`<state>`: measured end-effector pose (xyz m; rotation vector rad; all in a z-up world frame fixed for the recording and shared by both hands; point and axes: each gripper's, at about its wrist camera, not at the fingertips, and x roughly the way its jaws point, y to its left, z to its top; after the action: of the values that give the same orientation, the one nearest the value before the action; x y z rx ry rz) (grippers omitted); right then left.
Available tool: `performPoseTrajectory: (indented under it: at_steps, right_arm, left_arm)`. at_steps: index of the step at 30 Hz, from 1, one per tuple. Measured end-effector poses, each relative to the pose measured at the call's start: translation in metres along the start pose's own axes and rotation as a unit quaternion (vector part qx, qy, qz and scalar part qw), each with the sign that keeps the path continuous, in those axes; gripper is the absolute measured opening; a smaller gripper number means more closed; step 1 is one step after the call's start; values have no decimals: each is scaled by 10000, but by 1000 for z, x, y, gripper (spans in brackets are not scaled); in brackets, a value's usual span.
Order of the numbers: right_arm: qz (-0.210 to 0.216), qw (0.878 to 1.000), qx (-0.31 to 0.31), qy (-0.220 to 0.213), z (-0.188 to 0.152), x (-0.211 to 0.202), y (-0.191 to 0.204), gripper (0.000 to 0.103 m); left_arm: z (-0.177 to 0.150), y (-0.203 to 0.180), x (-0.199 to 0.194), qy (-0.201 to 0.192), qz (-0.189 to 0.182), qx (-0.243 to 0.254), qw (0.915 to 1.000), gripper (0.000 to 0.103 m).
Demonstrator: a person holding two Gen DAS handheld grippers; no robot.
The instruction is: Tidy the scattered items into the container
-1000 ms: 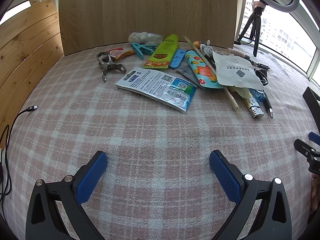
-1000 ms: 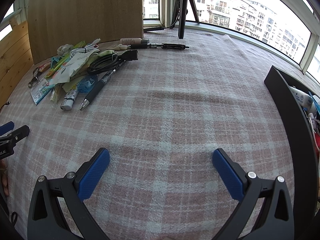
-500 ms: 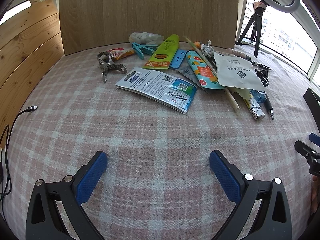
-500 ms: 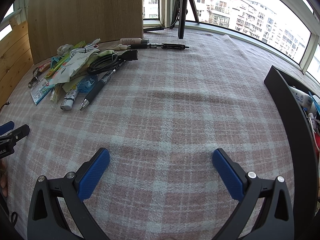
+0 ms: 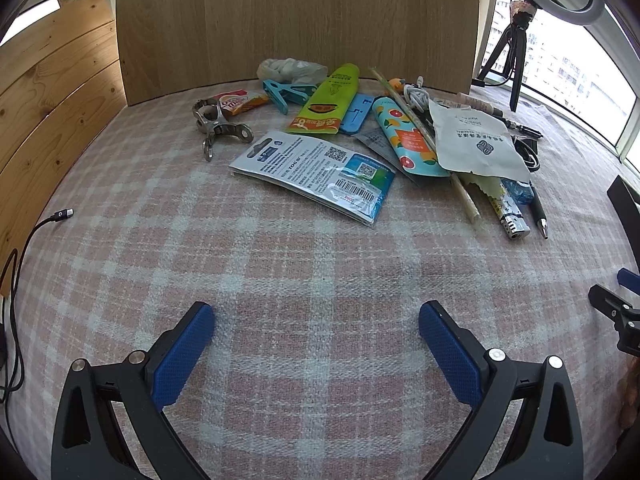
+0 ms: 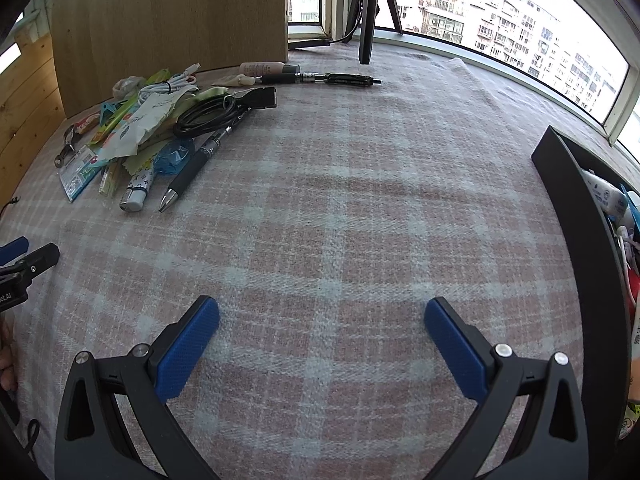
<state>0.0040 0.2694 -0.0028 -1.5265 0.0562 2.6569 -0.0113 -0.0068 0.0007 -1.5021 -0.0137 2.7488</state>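
My left gripper (image 5: 316,320) is open and empty over the plaid cloth, short of a pile of scattered items: a blue-white packet (image 5: 316,174), a green pouch (image 5: 328,102), an orange-print tube (image 5: 404,136), a white sachet (image 5: 472,140), a lighter (image 5: 510,212), a pen (image 5: 538,212) and metal tongs (image 5: 216,128). My right gripper (image 6: 322,318) is open and empty over bare cloth. The black container (image 6: 580,232) stands at its right with several items inside. The pile shows at far left in the right wrist view, with a black cable (image 6: 216,114).
A wooden board (image 5: 296,16) stands behind the pile. A tripod (image 6: 366,12) stands by the window. A charging cable (image 5: 36,232) lies at the left edge. Two more pens (image 6: 320,78) lie at the back of the cloth.
The left wrist view has shifted very slightly, so the pile sits a touch lower and to the right. The right gripper has not moved. Both grippers stay open.
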Motion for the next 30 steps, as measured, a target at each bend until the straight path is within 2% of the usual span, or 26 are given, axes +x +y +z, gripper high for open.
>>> performPoseTrajectory:
  at_steps: [3, 4, 6, 12, 15, 19, 22, 26, 30]
  right_arm:
    - [-86, 9994, 136, 293, 3, -3, 0, 103]
    - [-112, 9994, 185, 274, 3, -7, 0, 103]
    - [-144, 9994, 272, 168, 6, -21, 0, 103]
    - [-115, 9987, 330, -371, 40, -75, 6, 103]
    - [-52, 9980, 274, -569, 60, -95, 14, 103]
    - [12, 9965, 147, -826, 83, -114, 29, 103]
    - [79, 9958, 55, -913, 97, -121, 39, 103]
    - [73, 9946, -102, -1033, 107, -124, 49, 103]
    - [280, 9938, -126, -1072, 115, -119, 55, 103]
  left_arm:
    - [4, 7, 5, 342, -189, -117, 9992, 100]
    - [4, 8, 7, 382, -232, -152, 9989, 96]
    - [8, 14, 1, 435, -335, -236, 9982, 95]
    - [35, 25, -45, -114, -180, 76, 9997, 96]
    - [61, 34, -66, -396, -193, 64, 9990, 96]
    - [79, 44, -97, -735, -211, 51, 9971, 96]
    - [95, 53, -109, -954, -193, 100, 9952, 96]
    - [105, 57, -112, -1054, -96, 145, 9943, 96]
    - [114, 62, -119, -1245, -94, 54, 9922, 96]
